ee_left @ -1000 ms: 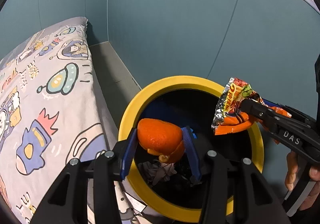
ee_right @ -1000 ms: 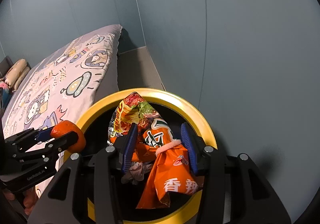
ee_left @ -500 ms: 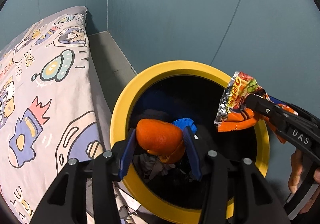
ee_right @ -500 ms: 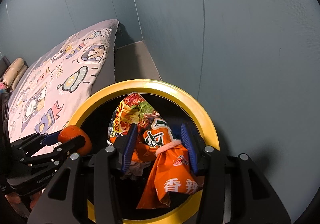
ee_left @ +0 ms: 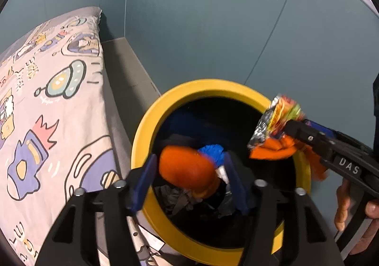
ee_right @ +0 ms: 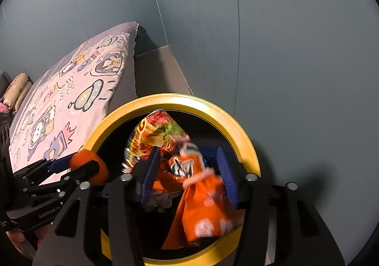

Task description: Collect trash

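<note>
A yellow-rimmed bin (ee_left: 213,84) with a dark inside stands below both grippers. My left gripper (ee_left: 190,159) hangs over its left side with its jaws opening. An orange peel (ee_left: 187,171) is between the blue pads, blurred, with a gap on its right side. My right gripper (ee_right: 188,154) is over the bin's rim (ee_right: 180,98), its jaws opening too. The orange snack wrappers (ee_right: 201,206) between its pads are blurred and sagging into the bin. In the left wrist view the right gripper (ee_left: 291,123) reaches in from the right with the wrappers (ee_left: 277,119).
A bed (ee_left: 47,100) with a cartoon-print cover lies left of the bin, and a teal wall stands behind it. Blue trash (ee_left: 213,152) and crumpled grey paper (ee_left: 175,197) lie inside the bin. A person's hand (ee_left: 343,206) holds the right gripper's handle.
Both pairs of jaws have spread wider. The orange peel and the wrappers, held firmly before, now look blurred and loose between the pads. Neither hand has shifted.
</note>
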